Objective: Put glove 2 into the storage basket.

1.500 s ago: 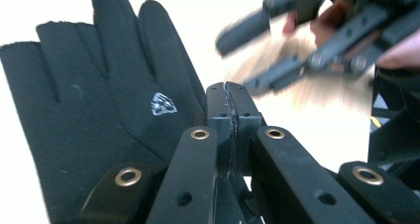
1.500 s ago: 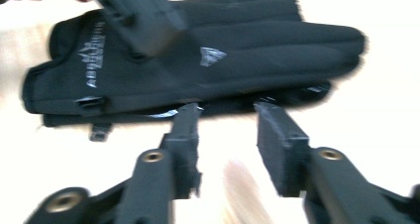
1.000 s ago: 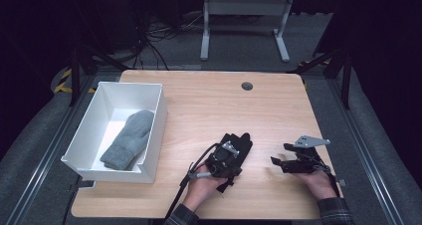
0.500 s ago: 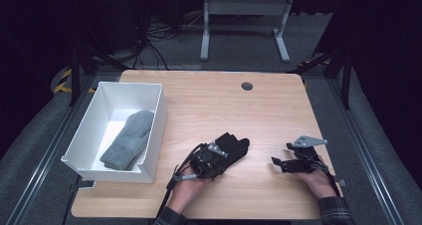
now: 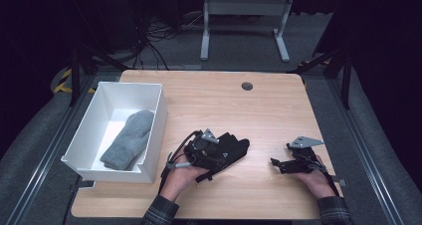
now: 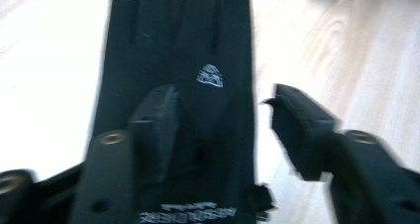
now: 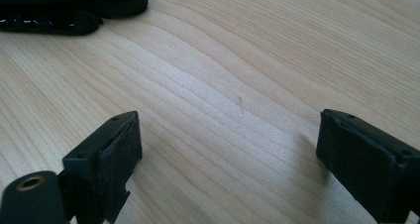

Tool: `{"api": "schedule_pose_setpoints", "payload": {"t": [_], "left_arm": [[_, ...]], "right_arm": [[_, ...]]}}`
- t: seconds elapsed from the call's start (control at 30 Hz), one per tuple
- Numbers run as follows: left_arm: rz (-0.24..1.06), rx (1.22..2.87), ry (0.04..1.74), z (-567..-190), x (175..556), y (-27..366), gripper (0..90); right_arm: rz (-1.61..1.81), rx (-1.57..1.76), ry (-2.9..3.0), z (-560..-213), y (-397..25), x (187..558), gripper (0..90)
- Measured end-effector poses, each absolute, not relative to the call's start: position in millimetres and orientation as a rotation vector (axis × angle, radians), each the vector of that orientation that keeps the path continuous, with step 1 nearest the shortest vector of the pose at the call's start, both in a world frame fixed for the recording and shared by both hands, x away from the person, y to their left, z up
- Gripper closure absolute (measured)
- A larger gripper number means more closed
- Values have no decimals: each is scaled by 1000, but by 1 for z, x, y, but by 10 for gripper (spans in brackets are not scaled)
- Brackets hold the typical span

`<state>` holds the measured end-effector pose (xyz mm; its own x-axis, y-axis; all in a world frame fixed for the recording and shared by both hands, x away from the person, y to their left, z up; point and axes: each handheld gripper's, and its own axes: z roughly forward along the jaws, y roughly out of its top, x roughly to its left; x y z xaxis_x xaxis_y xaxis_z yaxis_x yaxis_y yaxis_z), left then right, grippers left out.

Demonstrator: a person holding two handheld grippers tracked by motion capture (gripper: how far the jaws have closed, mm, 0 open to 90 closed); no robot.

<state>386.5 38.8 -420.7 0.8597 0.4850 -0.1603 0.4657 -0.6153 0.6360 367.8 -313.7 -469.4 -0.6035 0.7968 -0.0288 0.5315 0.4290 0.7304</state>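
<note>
The left gripper (image 5: 219,153) lies low over a black glove (image 5: 234,148) near the middle of the front half of the table (image 5: 259,110). In the left gripper view its jaws stand apart: one jaw sits over the glove's (image 6: 183,75) palm area, the other over bare wood just beside the glove's edge. The glove lies flat with its fingers pointing away from the gripper (image 6: 218,130); a small white logo sits on its back and white lettering near the cuff. The person's left hand (image 5: 181,177) holds the gripper from the table's front edge, and a cable loops beside it.

The right gripper (image 5: 283,164) rests near the table's front right, well apart from the glove, held by the right hand (image 5: 313,177). A grey three-cornered plate (image 5: 303,142) tops it. In the right gripper view its jaws are wide apart over bare wood, with the gripper (image 7: 228,144) clamping nothing; the glove (image 7: 64,8) shows at the upper left corner.

A white bin (image 5: 149,130) stands at the table's left side. A grey mitten (image 5: 127,138) lies inside it. A dark round grommet (image 5: 247,86) sits near the table's far edge.
</note>
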Motion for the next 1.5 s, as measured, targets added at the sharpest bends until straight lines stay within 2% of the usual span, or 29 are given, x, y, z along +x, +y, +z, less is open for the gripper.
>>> {"api": "schedule_pose_setpoints", "payload": {"t": [0.3,0.5,0.8,0.87,0.97,1.0,1.03,1.07,1.1,1.17,1.3,1.5], "left_arm": [[105,2357,639,-432,411,37,150],[79,2399,647,-448,417,27,79],[74,2449,629,-458,418,23,70],[83,2458,610,-456,417,24,119],[76,2463,598,-454,416,24,249],[78,2461,599,-454,415,25,249],[70,2458,595,-453,415,26,287],[60,2459,592,-452,415,26,355],[32,2454,581,-451,415,28,467],[-1,2449,578,-450,415,28,556],[-21,2460,588,-449,414,27,624],[-40,2451,609,-447,413,26,657]], "right_arm": [[977,1130,2324,-470,-313,368,81],[975,1129,2326,-470,-313,369,75],[975,1129,2327,-470,-313,369,74],[975,1129,2327,-470,-313,369,74],[975,1129,2327,-470,-313,369,74],[975,1129,2327,-470,-313,369,74],[975,1128,2328,-470,-313,369,74],[975,1129,2327,-470,-313,369,74],[975,1129,2327,-470,-313,369,74],[975,1128,2328,-470,-313,369,73],[975,1129,2328,-470,-313,369,73],[974,1129,2328,-470,-313,369,73]]}}
